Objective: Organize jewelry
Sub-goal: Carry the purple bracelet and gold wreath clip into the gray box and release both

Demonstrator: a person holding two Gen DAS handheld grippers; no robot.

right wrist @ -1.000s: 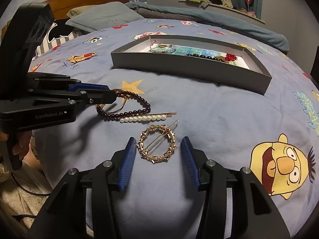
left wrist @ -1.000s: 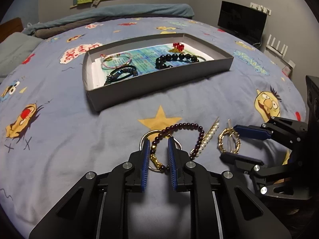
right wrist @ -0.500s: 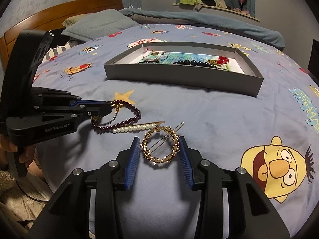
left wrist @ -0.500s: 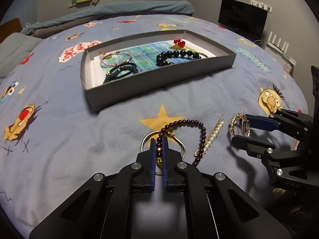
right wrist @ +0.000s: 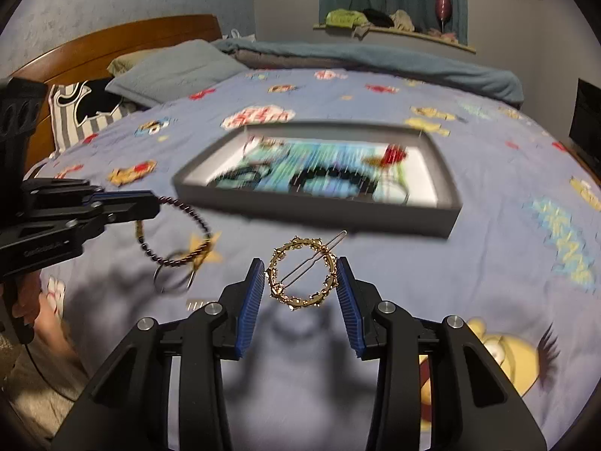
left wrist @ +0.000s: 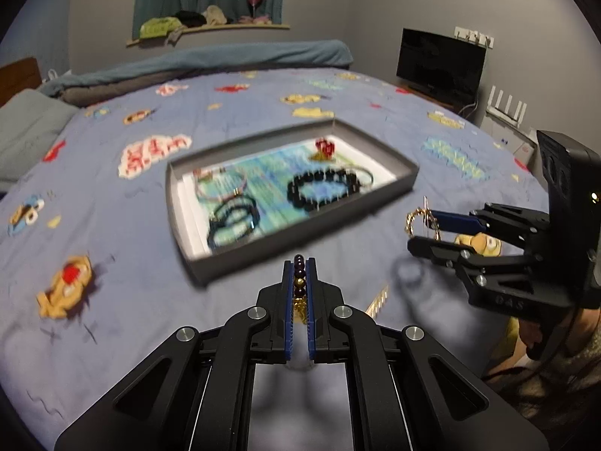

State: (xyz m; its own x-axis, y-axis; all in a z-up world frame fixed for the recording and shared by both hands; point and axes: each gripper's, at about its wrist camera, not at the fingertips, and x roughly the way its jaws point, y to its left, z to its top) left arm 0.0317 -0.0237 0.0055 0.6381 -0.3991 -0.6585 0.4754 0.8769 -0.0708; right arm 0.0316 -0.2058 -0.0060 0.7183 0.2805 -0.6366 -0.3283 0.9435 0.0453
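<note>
My left gripper (left wrist: 299, 263) is shut on a dark bead bracelet (left wrist: 299, 273), which is lifted off the blue bedspread. In the right wrist view the bracelet (right wrist: 195, 221) hangs from the left gripper (right wrist: 154, 203), with a metal ring (right wrist: 161, 272) dangling below it. My right gripper (right wrist: 299, 272) is shut on a round gold hair clip (right wrist: 300, 305), held by its two sides above the bed; the left wrist view shows this clip (left wrist: 410, 221) edge-on in the right gripper (left wrist: 420, 225). Ahead of both grippers lies the grey tray (left wrist: 300, 242) (right wrist: 319, 215).
The tray holds a black bead bracelet (left wrist: 319, 188), a red ornament (left wrist: 325, 148) and dark cord bracelets (left wrist: 233, 221). A pearl hair pin (left wrist: 377, 302) lies on the bed between the grippers. Pillows (right wrist: 169, 71) and a headboard sit far left, a TV (left wrist: 439, 62) far right.
The left jaws closed on the bead bracelet and the right jaws on the gold clip. Both grippers then rose, lifting the pieces off the bed, and the pearl pin stayed behind.
</note>
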